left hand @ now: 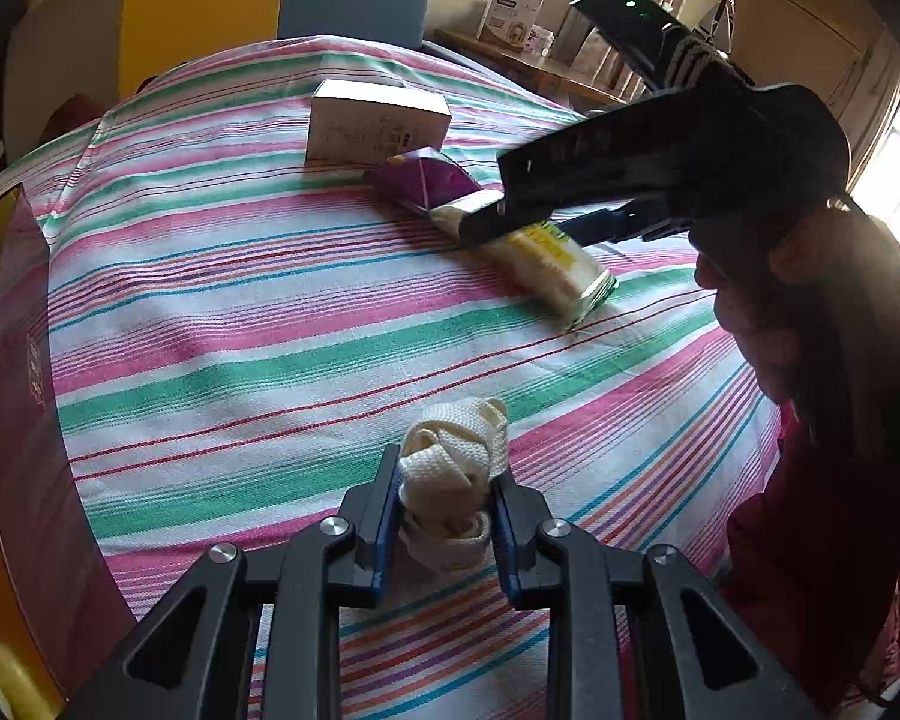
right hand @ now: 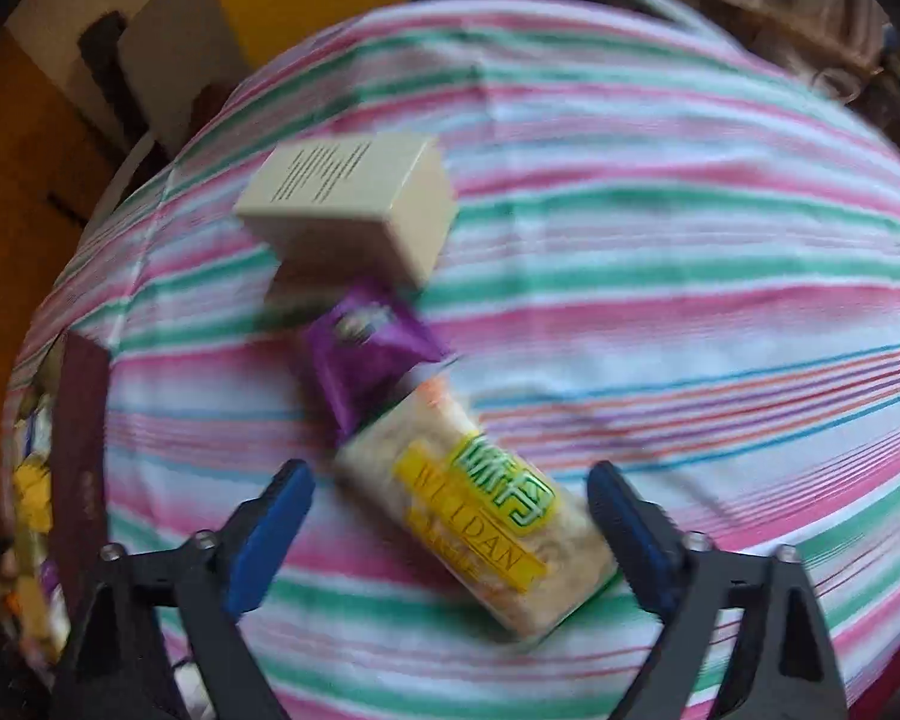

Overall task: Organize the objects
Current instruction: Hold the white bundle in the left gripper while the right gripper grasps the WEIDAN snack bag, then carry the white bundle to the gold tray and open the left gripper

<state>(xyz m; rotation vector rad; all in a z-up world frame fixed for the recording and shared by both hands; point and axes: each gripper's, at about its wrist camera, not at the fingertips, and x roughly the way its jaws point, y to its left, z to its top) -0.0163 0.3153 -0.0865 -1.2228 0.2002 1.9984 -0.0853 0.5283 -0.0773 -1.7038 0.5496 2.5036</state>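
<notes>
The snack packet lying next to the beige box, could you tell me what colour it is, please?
Purple snack packet, clearest in the right wrist view.

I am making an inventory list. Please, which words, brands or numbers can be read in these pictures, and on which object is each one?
"WEIDAN": on the yellow label of the clear snack packet.
Green characters above it on the same label: too blurred to read.
Beige box: lines of small print, too blurred to read.
Purple packet: print unreadable.
White box on the far shelf: print too small to read.
</notes>
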